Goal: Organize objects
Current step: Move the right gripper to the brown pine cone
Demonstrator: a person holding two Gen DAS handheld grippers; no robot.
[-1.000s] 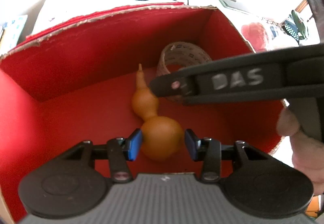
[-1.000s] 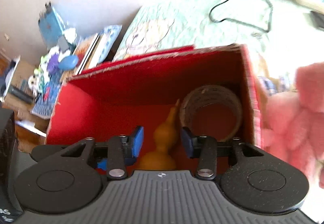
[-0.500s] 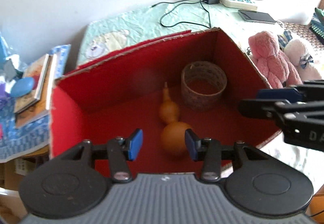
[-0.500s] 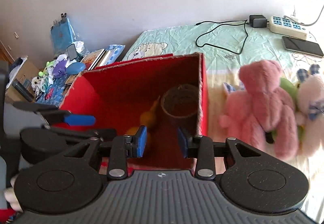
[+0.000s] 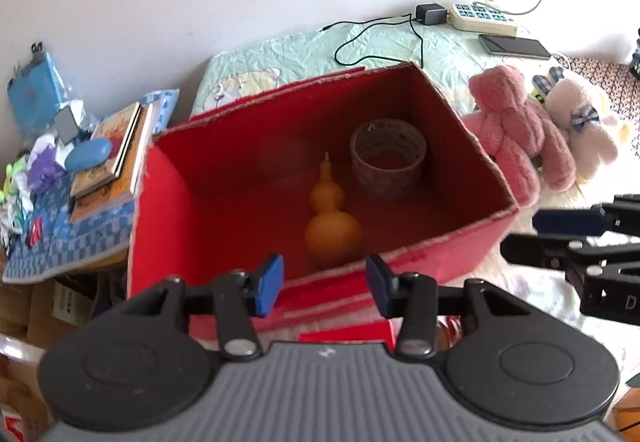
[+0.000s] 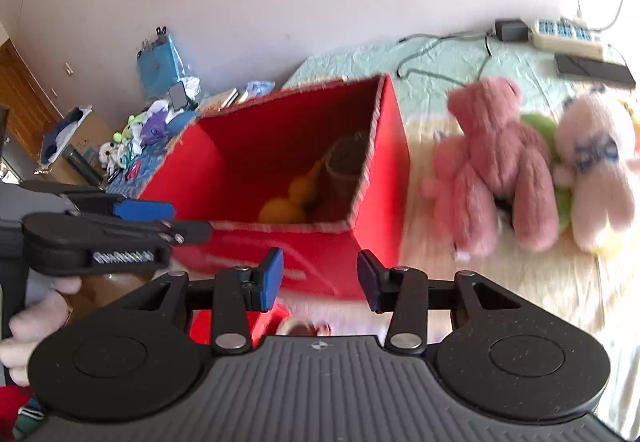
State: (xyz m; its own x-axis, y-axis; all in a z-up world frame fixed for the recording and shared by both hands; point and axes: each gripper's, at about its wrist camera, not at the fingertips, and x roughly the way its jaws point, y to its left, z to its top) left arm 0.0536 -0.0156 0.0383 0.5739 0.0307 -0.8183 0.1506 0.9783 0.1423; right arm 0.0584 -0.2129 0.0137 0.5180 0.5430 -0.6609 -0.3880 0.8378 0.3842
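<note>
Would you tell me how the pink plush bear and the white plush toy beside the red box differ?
The pink plush bear is rose-coloured and plain; the white plush toy is cream with a blue checked bow. The pink plush bear lies nearer the red box, the white plush toy farther away. Both lie on the bed, outside the box, touching each other.

1. The left tool [image 5: 324,284] has pulled up and back out of the open red cardboard box [image 5: 444,242]; its blue pads now sit outside the near rim.
2. The orange gourd-shaped toy [image 5: 332,218], earlier between those pads, now lies well ahead of them on the box floor.
3. The right tool [image 6: 320,280] has left the box too, and now points toward the pink plush bear [image 6: 496,162].
</note>
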